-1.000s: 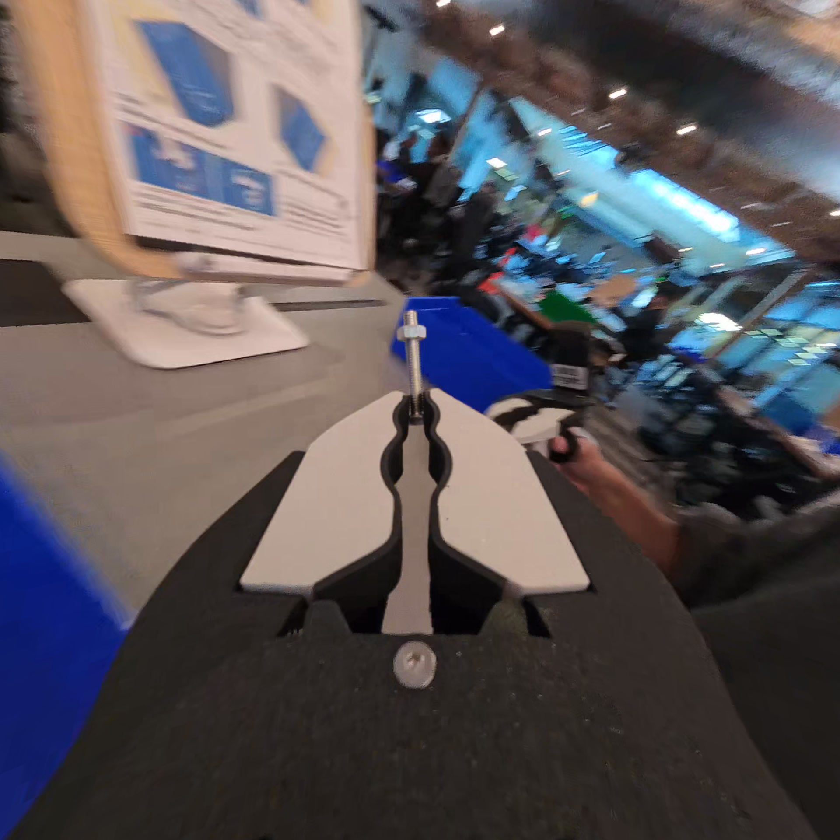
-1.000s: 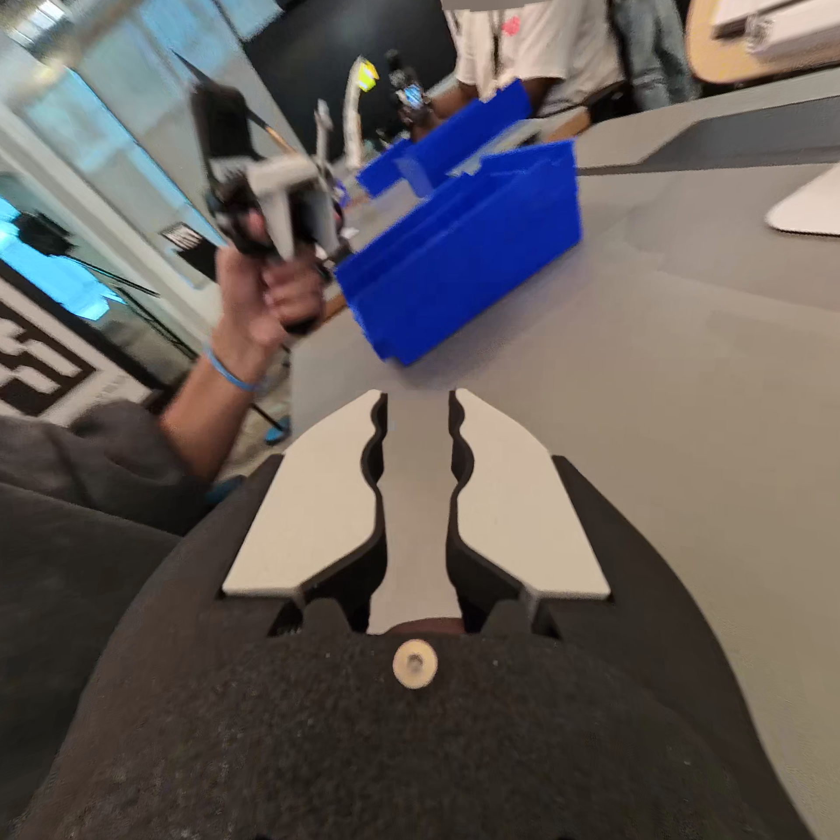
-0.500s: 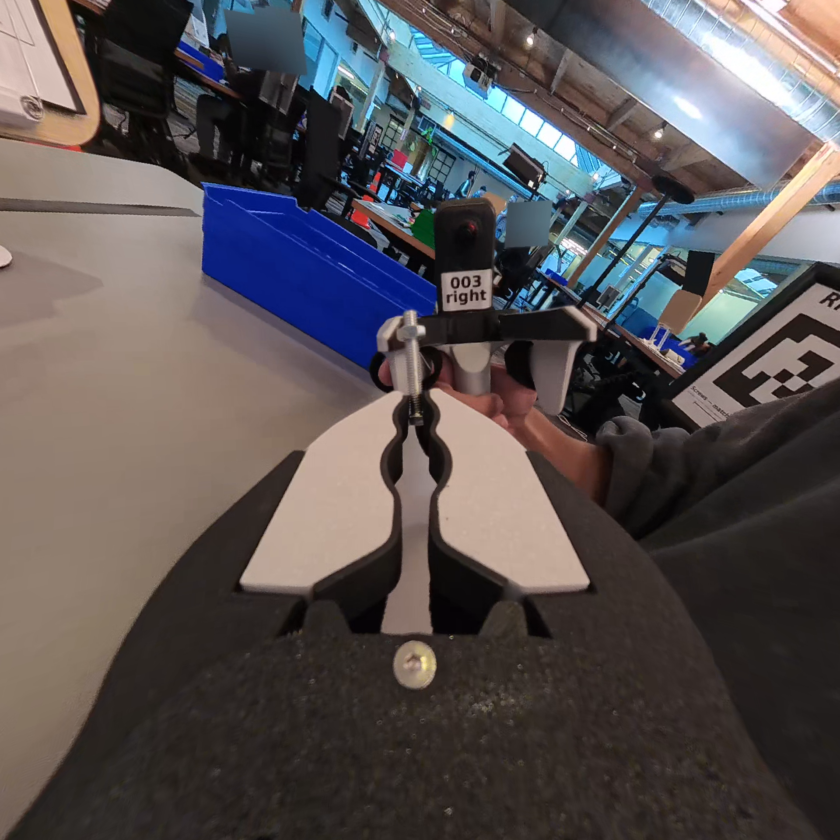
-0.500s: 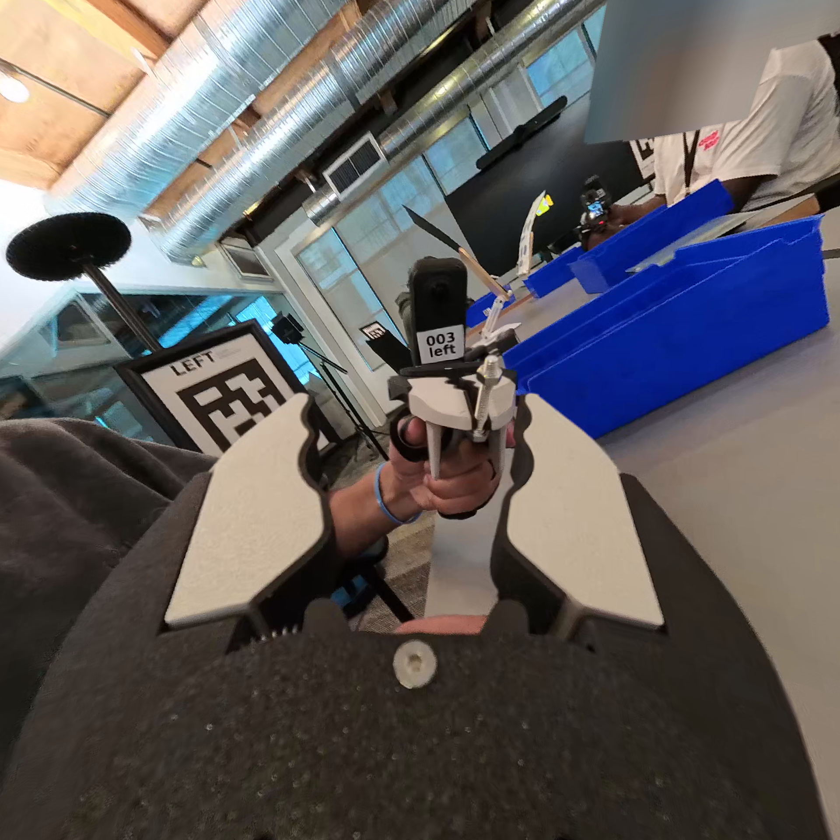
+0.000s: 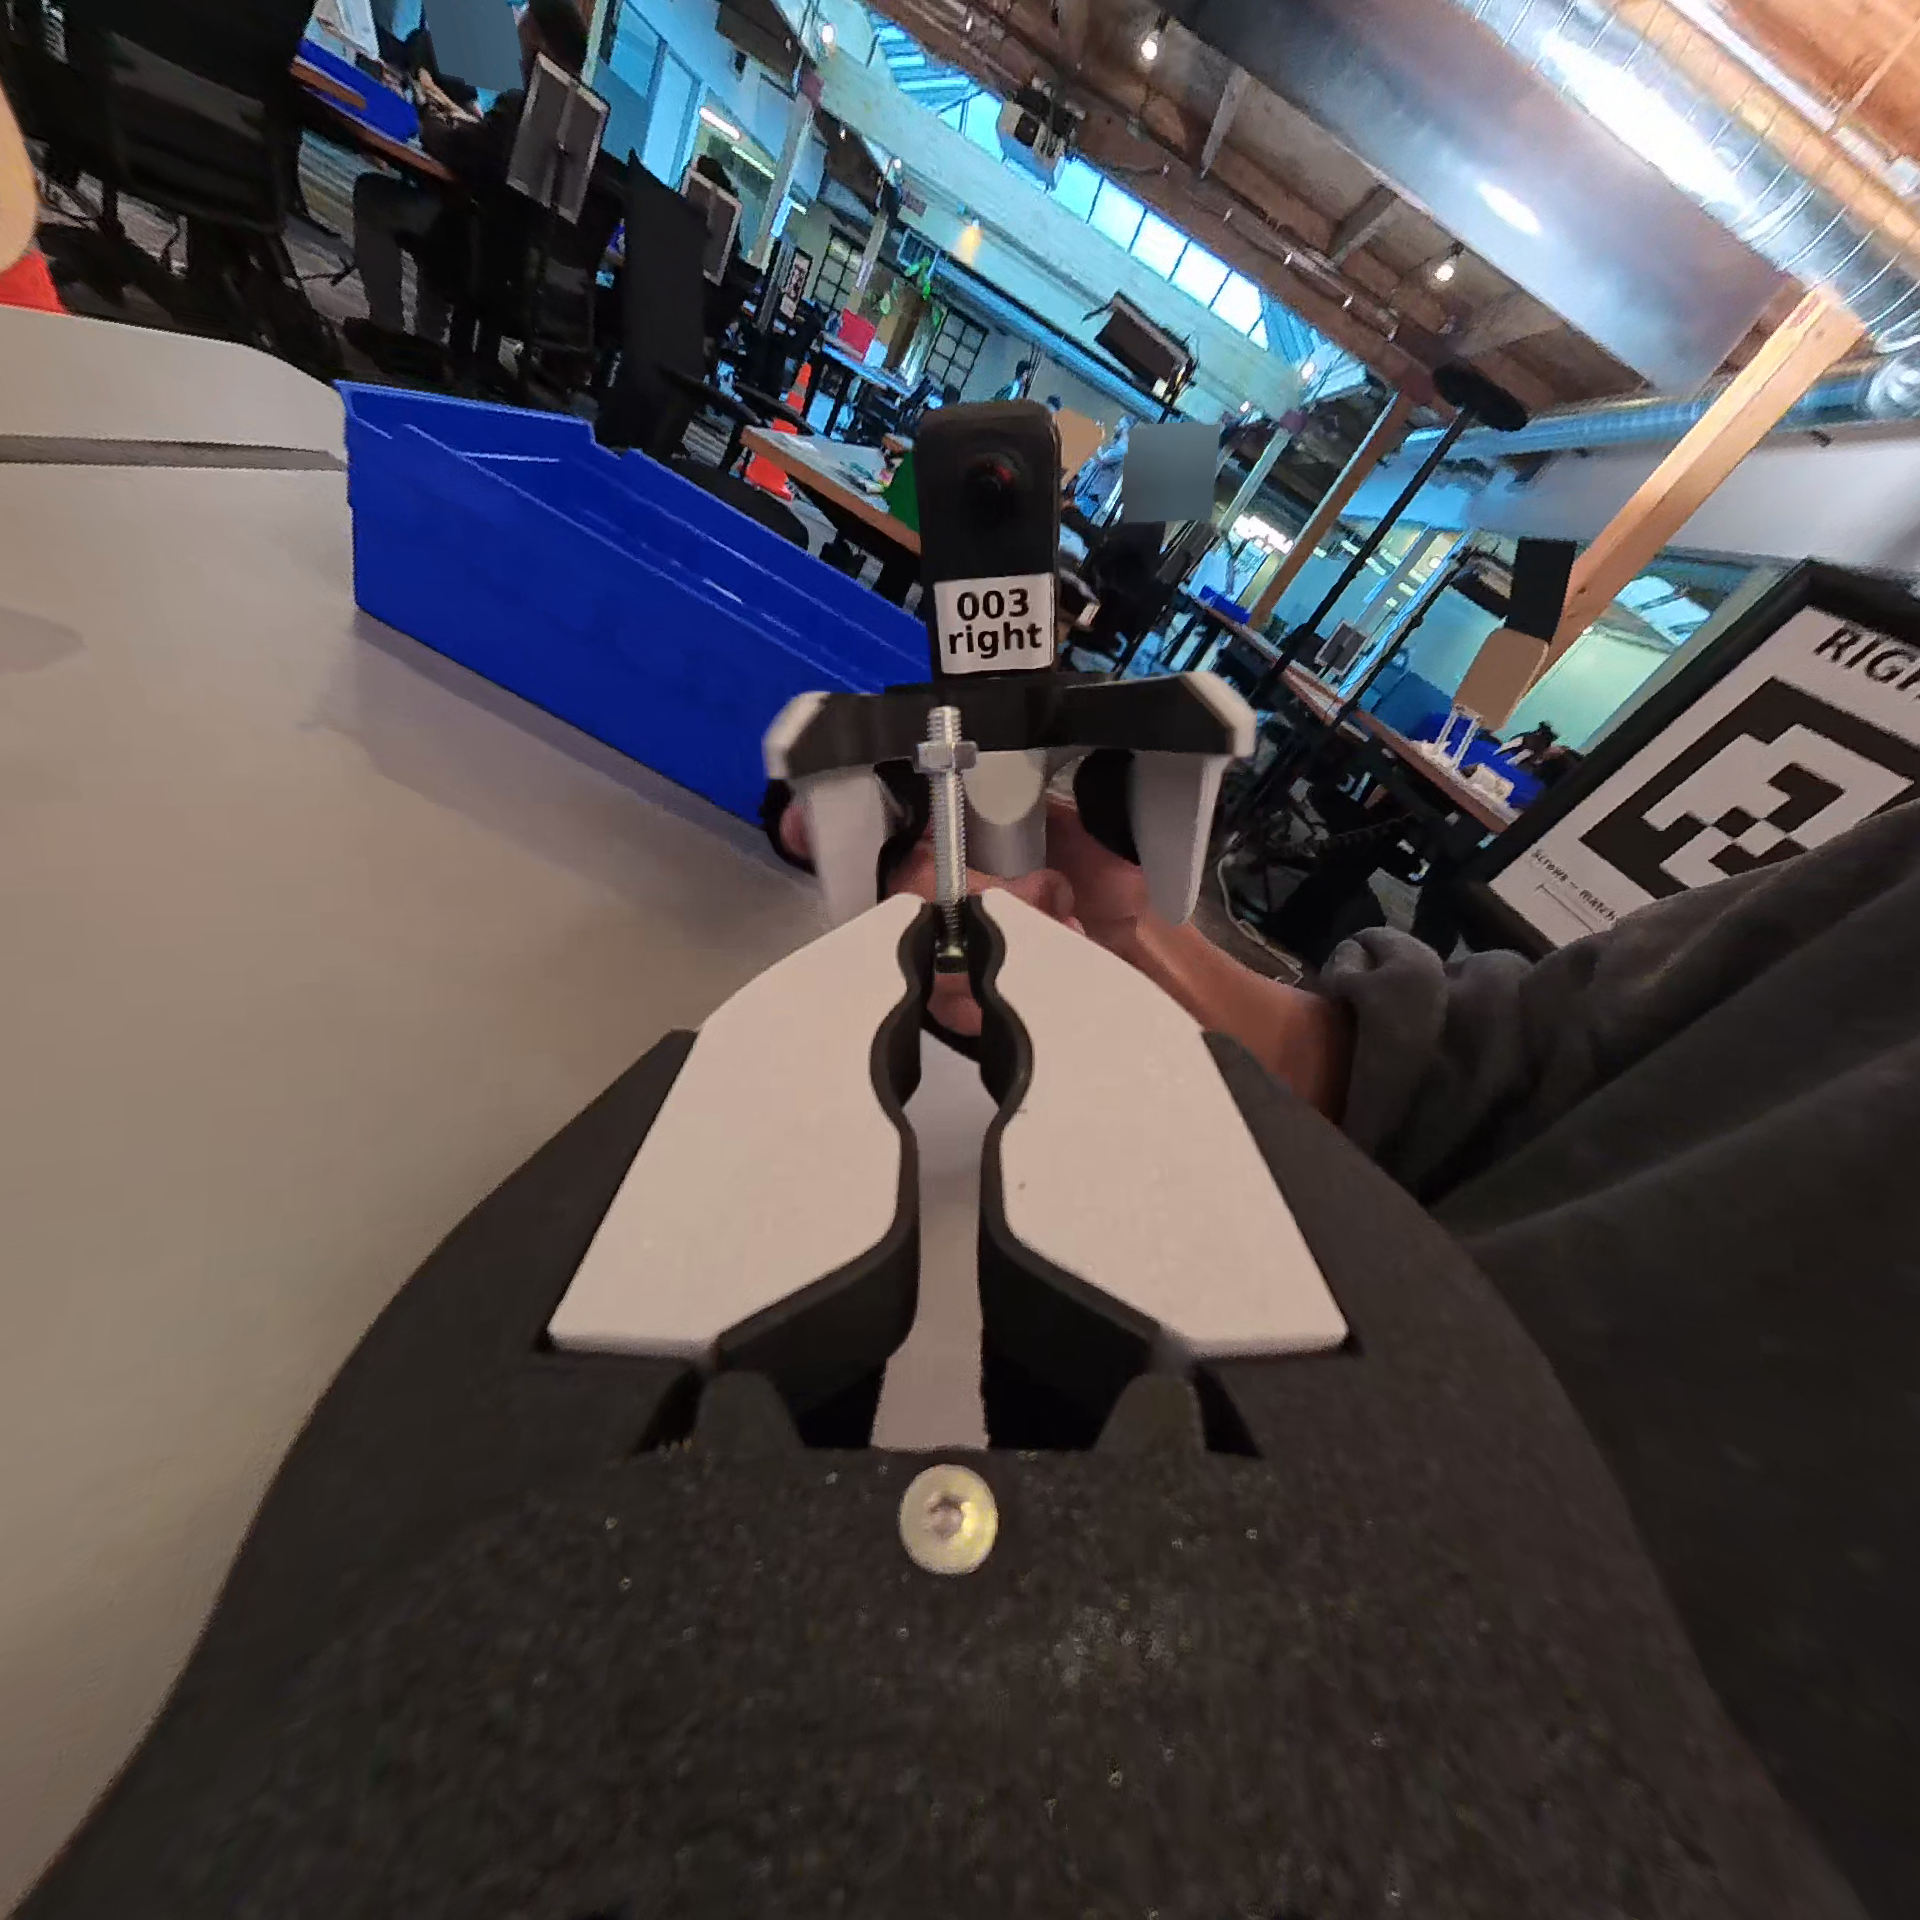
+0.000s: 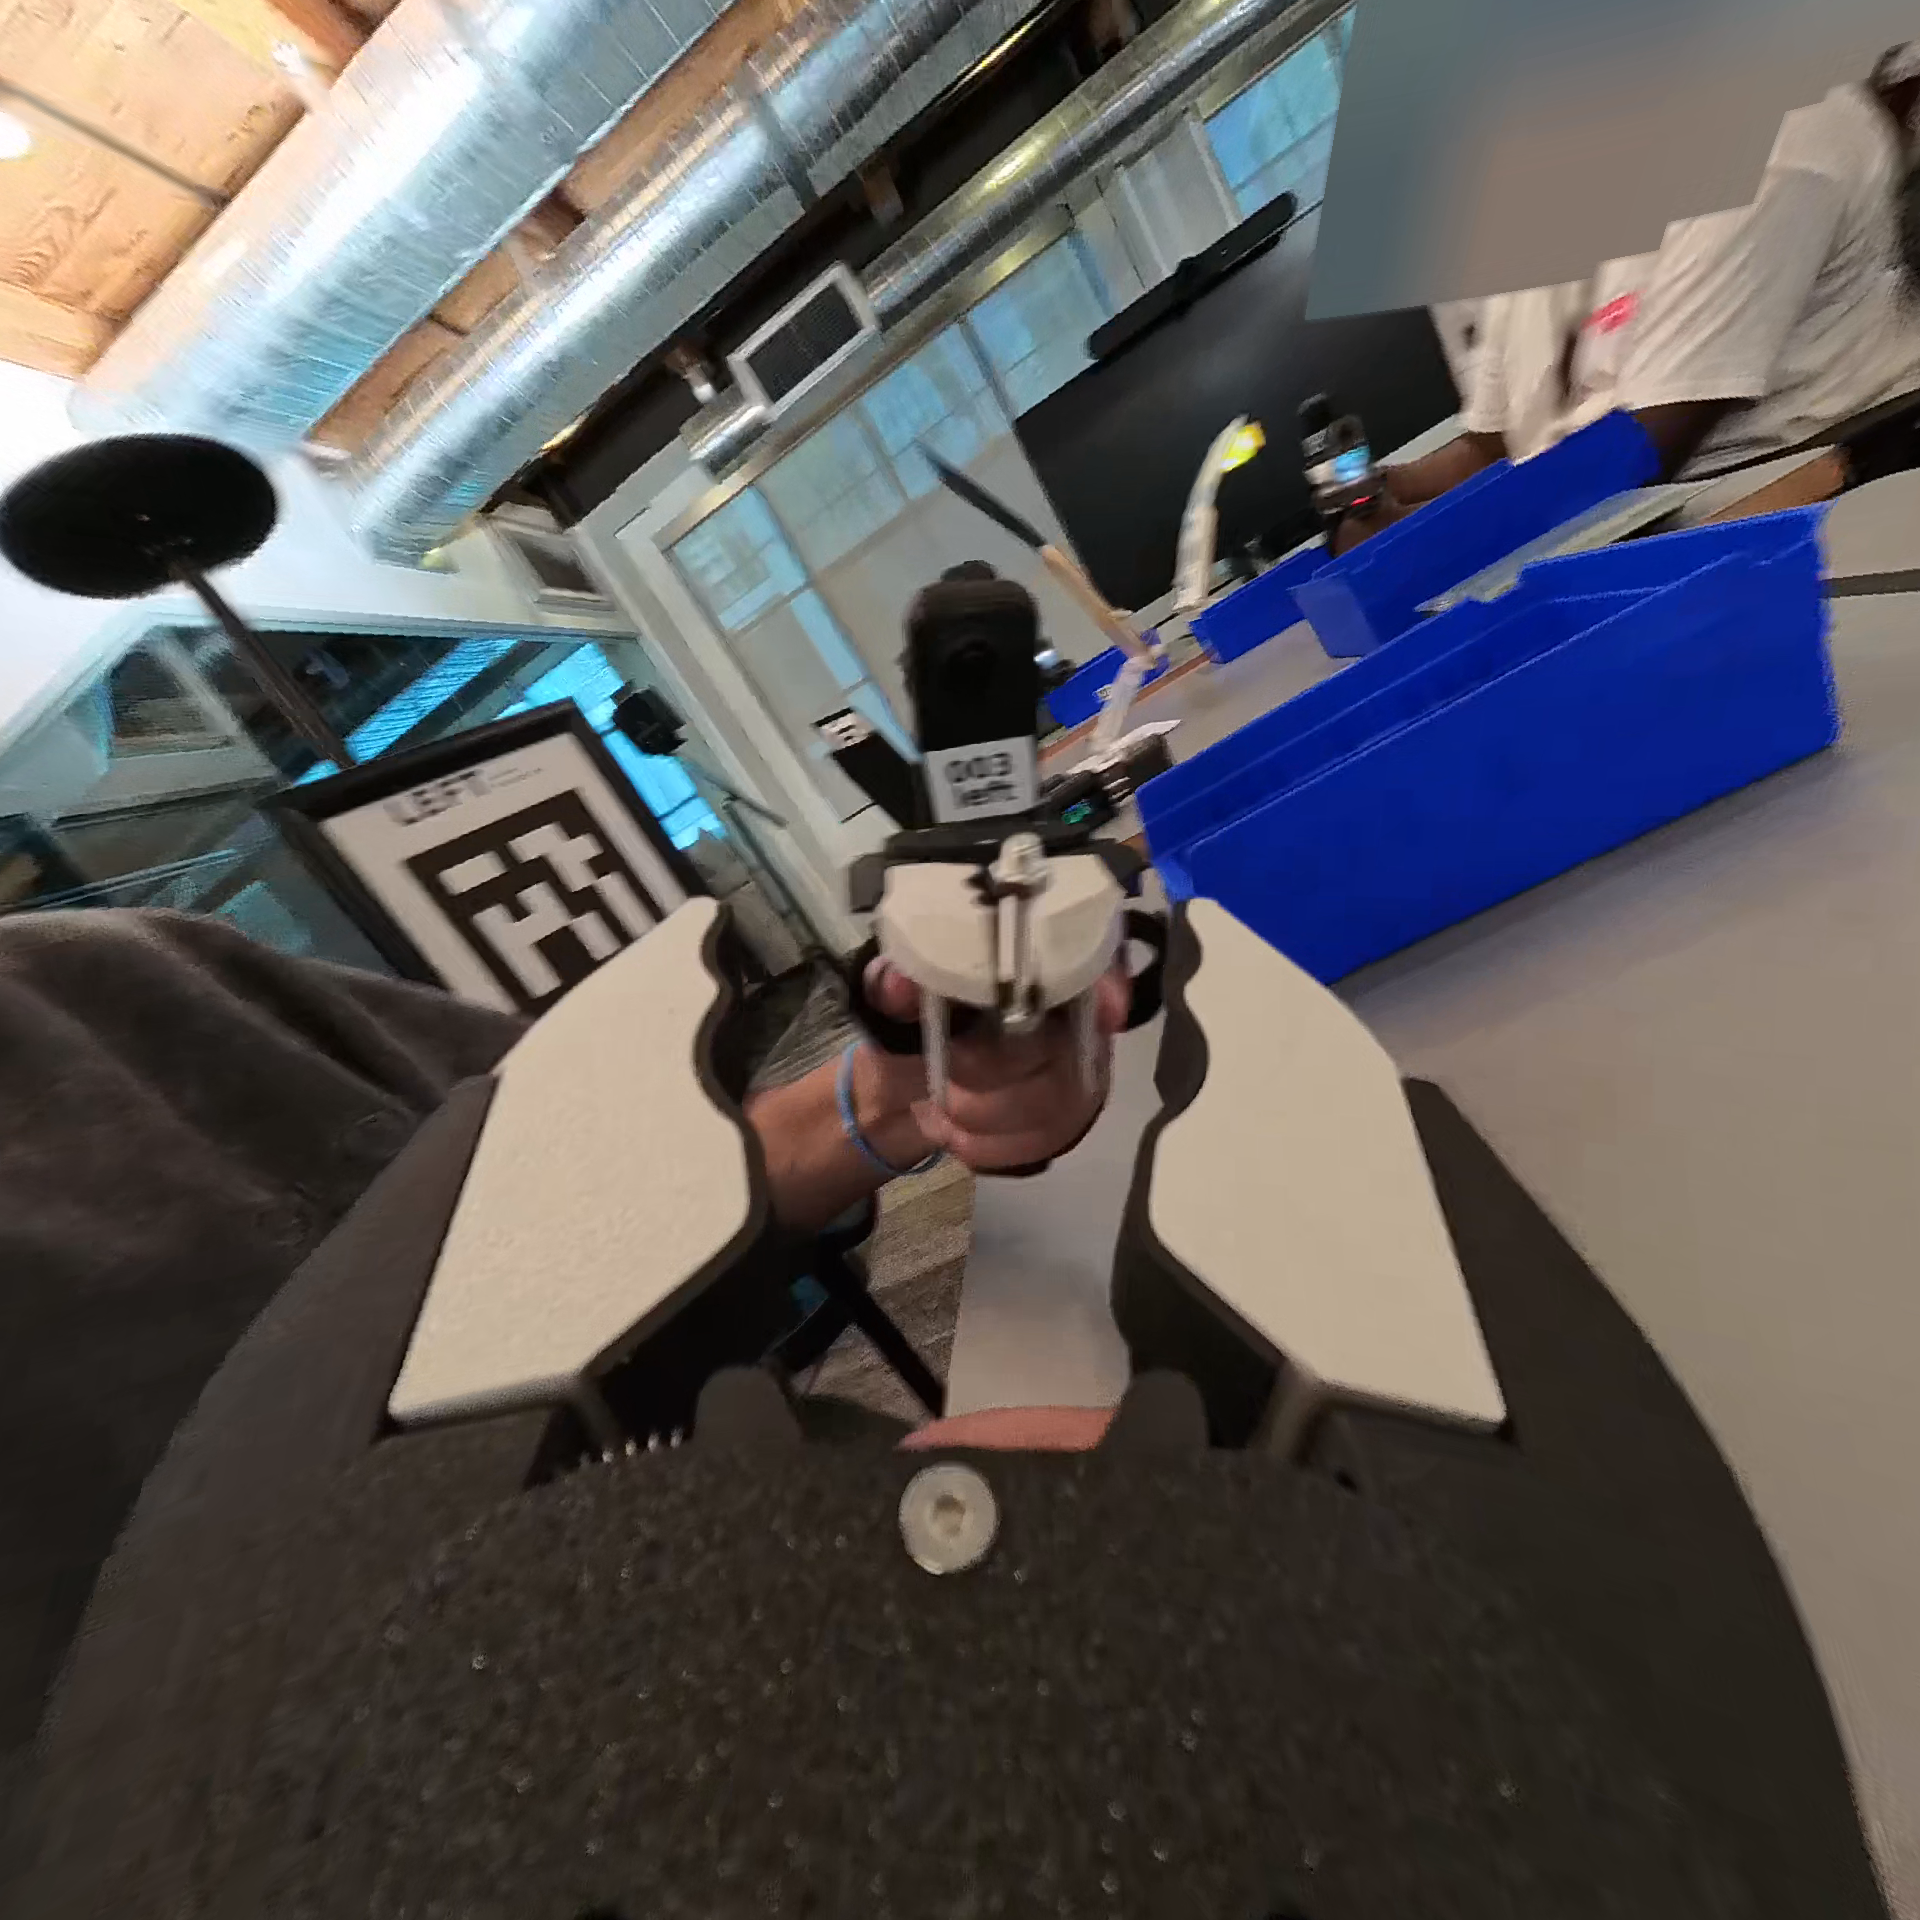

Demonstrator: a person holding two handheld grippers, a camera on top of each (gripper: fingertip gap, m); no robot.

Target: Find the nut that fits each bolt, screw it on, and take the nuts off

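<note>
bolt [image 5: 950, 821] clamped upright in left gripper [image 5: 953, 914]

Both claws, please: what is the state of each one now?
Left claw: closed on the bolt, nut near its tip.
Right claw: open, holding nothing.

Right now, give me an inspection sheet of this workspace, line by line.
Surface: grey table, bare near the grippers.
Job's things: bolt upright with nut near its top end.
Clutter: blue bin on the table.
Grippers: left gripper shut on the bolt's lower end; right gripper with jaws wide apart, facing it, holding nothing.
Cables: nothing seen on the table.
Surroundings: marker board, ceiling ducts, other desks, another person.
</note>
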